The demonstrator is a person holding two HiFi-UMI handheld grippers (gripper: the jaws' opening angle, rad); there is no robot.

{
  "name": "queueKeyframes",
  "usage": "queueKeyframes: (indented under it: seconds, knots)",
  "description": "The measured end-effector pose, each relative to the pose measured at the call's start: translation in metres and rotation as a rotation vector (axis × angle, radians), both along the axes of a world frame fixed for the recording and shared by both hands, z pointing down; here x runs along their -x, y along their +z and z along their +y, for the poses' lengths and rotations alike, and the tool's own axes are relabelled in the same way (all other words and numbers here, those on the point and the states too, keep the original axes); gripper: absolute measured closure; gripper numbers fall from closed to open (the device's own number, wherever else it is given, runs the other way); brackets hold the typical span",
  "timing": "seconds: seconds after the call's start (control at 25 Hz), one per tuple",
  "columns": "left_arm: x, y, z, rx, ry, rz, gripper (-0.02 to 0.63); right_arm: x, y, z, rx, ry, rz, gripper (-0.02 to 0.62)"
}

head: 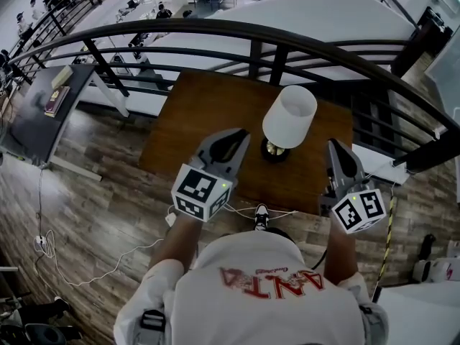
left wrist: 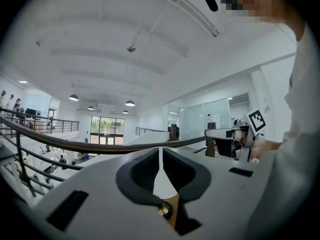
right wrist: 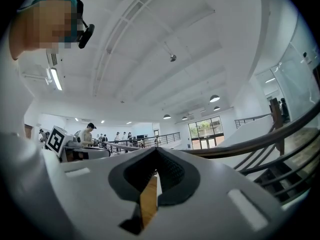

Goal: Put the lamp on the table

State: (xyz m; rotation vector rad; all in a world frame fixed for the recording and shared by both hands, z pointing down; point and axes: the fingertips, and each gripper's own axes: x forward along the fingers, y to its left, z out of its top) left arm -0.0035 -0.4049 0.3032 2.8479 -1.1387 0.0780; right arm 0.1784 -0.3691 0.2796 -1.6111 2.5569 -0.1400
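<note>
Jaws on both units are clenched tip to tip, nothing between them.

Head view: left gripper point(head: 241, 135) and right gripper point(head: 335, 145) are held forward on extended forearms over the near edge of the table point(head: 194, 113). The lamp point(head: 290, 115) stands upright, long axis vertical, white shade uppermost, close to that edge and right of centre. Red lettering on the shirt point(head: 266, 279) is upside down.

Left gripper view: tips together.

Right gripper view: tips together.
</note>
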Motion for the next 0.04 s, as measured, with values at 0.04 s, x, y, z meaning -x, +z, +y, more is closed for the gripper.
queueKeyframes:
  seconds: [0.04]
  knots:
    - [-0.0007,-0.0006,-0.0001,0.0,0.001,0.001,0.577,-0.0002,-0.0001,-0.0001,0.001,-0.002,0.002,0.594]
